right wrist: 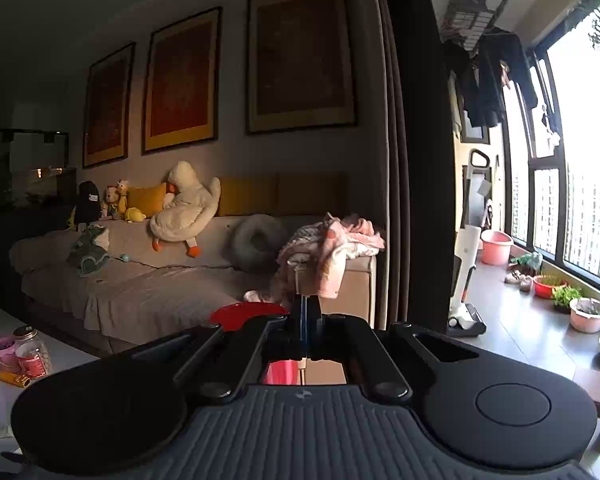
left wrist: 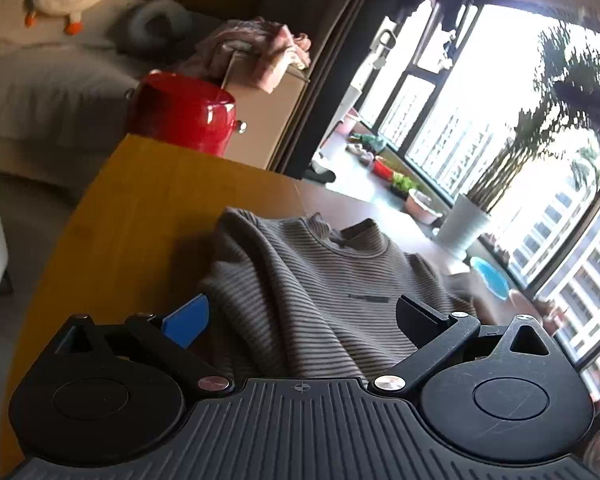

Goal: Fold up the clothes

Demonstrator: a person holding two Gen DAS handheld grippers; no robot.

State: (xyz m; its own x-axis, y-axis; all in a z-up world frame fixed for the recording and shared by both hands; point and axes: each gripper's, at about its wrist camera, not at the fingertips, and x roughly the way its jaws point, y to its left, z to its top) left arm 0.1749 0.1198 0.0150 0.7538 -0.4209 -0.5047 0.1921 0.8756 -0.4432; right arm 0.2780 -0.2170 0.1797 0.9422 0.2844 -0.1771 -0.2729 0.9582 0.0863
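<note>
A grey-brown striped sweater (left wrist: 308, 280) lies on the wooden table (left wrist: 140, 208), collar toward the window, its lower part bunched up under my left gripper (left wrist: 300, 312). The left gripper is open, its fingers (left wrist: 188, 320) spread wide on either side of the cloth, just above it. My right gripper (right wrist: 306, 312) is shut with nothing between its fingers. It is raised and points at the sofa; the sweater does not show in the right wrist view.
A red pot (left wrist: 184, 112) and a cardboard box (left wrist: 260, 120) with pink clothes (left wrist: 268, 52) stand beyond the table's far edge. A sofa (right wrist: 140, 280) holds plush toys. Plant pots (left wrist: 460, 228) line the window side. Jars (right wrist: 32, 352) stand on a low white table at left.
</note>
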